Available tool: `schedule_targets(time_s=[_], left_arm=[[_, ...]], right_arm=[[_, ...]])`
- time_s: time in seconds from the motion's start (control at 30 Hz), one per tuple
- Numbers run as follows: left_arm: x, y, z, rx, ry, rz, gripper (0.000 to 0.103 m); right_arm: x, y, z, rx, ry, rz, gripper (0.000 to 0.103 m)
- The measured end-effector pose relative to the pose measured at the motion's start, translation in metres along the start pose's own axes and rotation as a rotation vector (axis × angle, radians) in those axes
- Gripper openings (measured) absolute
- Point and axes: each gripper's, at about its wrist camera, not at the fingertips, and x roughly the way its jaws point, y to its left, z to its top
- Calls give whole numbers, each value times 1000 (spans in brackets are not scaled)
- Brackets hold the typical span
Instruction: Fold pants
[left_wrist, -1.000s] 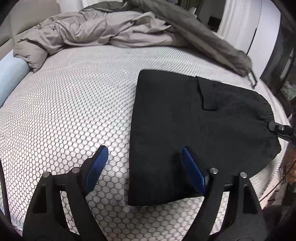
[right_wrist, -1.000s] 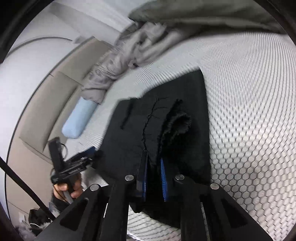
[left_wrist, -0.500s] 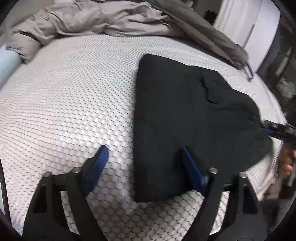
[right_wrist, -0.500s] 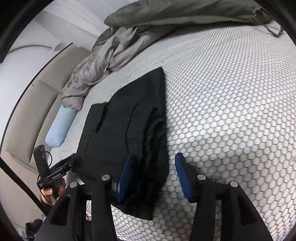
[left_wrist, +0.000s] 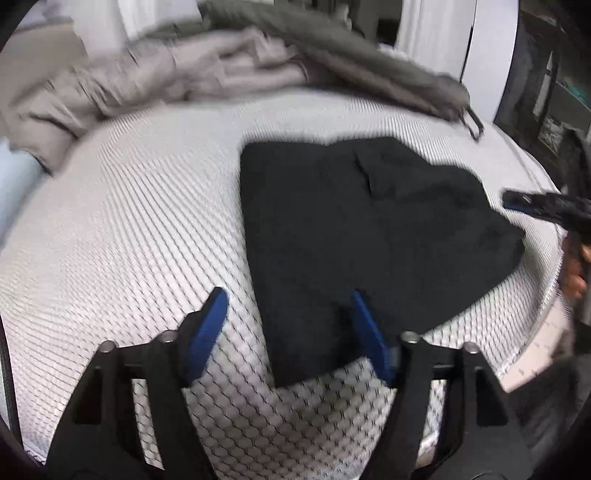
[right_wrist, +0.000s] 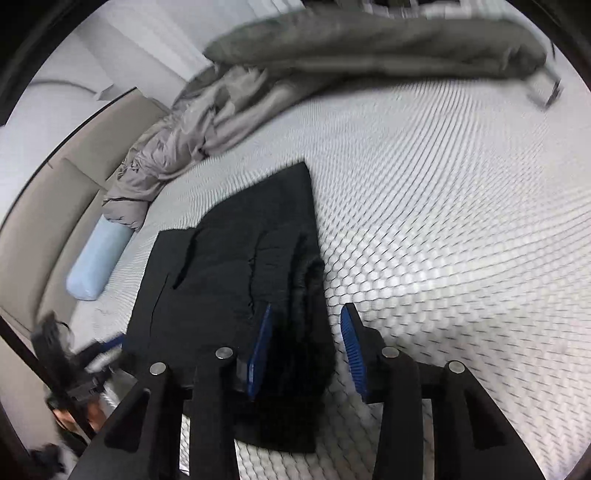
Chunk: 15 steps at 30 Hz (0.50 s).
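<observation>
Right tongs (right_wrist: 306, 347) have let go of the pants (right_wrist: 236, 266), now closing loosely around the edge without gripping, while left tongs (left_wrist: 288, 332) gape wider, empty; pants lie folded on the bed (right_wrist: 443, 221), seemingly done.

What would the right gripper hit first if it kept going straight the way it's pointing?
Most likely the black pants: their bunched edge already lies between the closing fingers of the right gripper, untouched by the pads, with the mattress under them. Depth is hard to judge.
</observation>
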Motion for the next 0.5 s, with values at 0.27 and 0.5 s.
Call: schedule_targets(time_s=[0.27,0.5], left_arm=[[15,-57,-1,66,-31,-29,75],[49,-76,-9,95,-38,-8,78]], right_arm=[[10,72,-24,-187,-35,57,47],[66,107,-45,-315,52,-23,48]])
